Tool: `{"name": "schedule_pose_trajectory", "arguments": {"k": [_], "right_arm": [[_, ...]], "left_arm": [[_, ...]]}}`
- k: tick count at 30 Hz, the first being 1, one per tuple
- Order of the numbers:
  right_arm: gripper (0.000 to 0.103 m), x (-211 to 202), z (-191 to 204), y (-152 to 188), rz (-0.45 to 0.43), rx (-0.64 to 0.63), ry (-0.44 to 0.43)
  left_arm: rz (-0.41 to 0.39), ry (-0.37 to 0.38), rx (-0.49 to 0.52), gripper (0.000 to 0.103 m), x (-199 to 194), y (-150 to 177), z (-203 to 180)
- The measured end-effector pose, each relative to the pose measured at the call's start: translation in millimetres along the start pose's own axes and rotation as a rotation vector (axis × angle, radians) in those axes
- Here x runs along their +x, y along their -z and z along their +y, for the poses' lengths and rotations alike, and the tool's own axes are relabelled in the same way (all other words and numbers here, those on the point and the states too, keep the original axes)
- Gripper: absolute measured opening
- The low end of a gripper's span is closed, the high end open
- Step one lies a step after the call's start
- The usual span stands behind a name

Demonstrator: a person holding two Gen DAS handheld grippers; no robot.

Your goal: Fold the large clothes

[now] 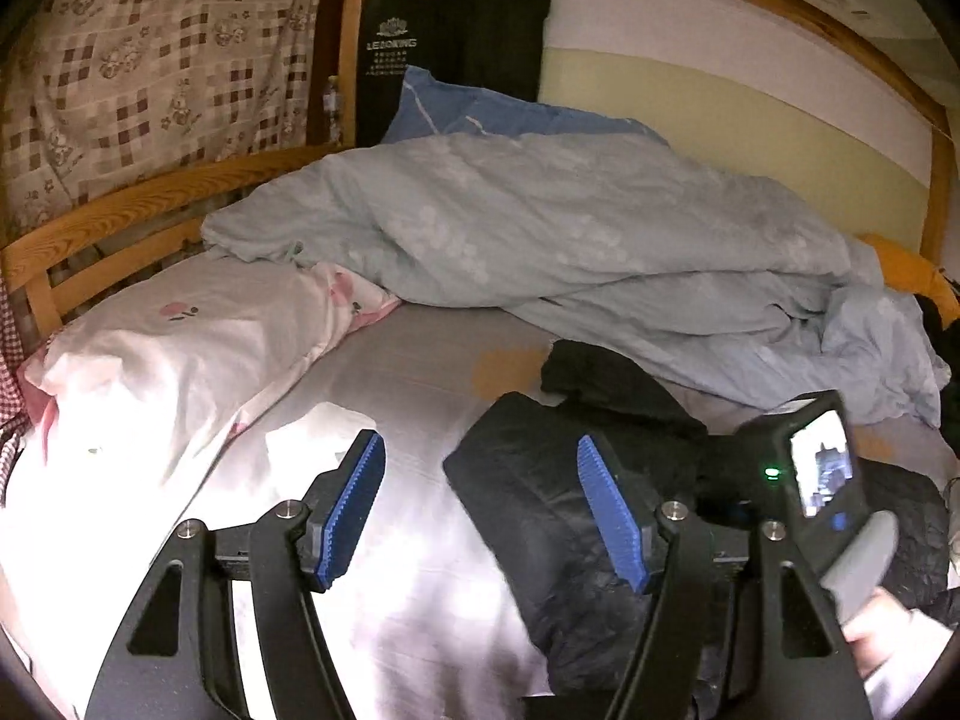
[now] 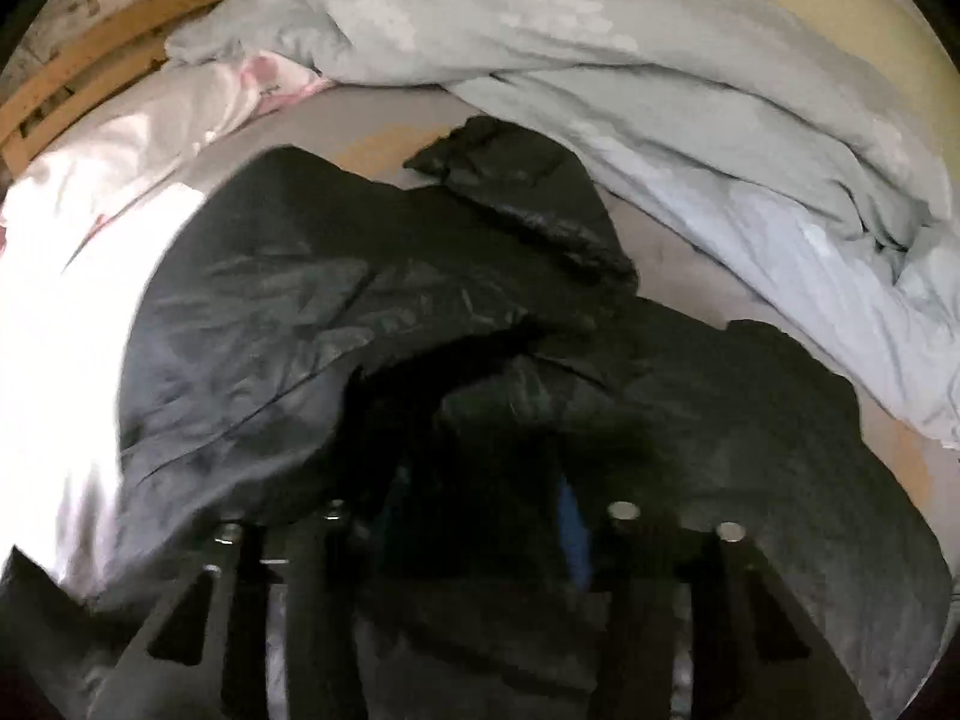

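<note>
1. On the bed, near its front edge, the black jacket lies crumpled on the grey sheet, in front of the grey-blue duvet and to the right of the white pillow.
2. The left gripper hangs released over the sheet; the jacket's near left edge lies just under its right pad, nothing between the pads.
3. The right gripper is buried in jacket folds; whether it grips cloth I cannot tell.
4. The jacket's long axis seems to run from the grippers toward the duvet.
5. The right hand looks nearer the jacket's bulk.
6. No containers are visible.
</note>
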State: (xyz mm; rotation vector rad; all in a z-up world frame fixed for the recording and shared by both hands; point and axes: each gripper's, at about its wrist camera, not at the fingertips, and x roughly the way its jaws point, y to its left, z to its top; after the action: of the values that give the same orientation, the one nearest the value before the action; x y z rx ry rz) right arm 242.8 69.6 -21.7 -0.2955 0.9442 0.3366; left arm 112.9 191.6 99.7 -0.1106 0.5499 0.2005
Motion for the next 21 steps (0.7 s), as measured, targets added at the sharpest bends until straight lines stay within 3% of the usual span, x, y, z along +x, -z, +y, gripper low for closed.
{"name": "schedule_pose_trajectory", "arguments": {"k": [1,2,4,7,9,13,15,16,17,19,21], "right_arm": [[0.015,0,-2,1,-0.005,0.014,-0.011],[0.012,-1,-3,3,-0.012,0.024,-0.029],[0.010,-9,-2,7,-0.016,0.033,-0.116],[0.010,-29,3,19,0.052,0.075,-0.344],[0.010,-39,9,30,0.090,0.064,-0.451],[0.013,-42,22,47,0.184,-0.004,-0.477],[0.014,-55,26,54,0.174,-0.062,-0.468],[0.021,-66,26,57,0.140,-0.092,-0.455],[0.035,-74,23,58,0.120,-0.093,-0.444],[0.052,-88,-4,53,0.063,0.008,-0.445],[0.052,-94,-32,42,0.017,0.071,-0.398]], "left_arm": [[0.003,0.007,0.005,0.066,0,0,-1],[0.006,0.011,0.011,0.066,0,0,-3],[0.013,0.021,0.019,0.066,0,0,-6],[0.038,0.058,-0.012,0.066,0,-1,-3],[0.051,0.076,-0.047,0.066,1,-1,0],[0.150,0.201,-0.196,0.066,15,8,14],[0.188,0.193,-0.221,0.065,22,14,16],[0.197,0.180,-0.214,0.065,24,16,15],[0.199,0.172,-0.204,0.065,26,16,14],[0.200,0.163,-0.181,0.065,27,16,9],[0.208,0.181,-0.167,0.065,28,17,4]]}}
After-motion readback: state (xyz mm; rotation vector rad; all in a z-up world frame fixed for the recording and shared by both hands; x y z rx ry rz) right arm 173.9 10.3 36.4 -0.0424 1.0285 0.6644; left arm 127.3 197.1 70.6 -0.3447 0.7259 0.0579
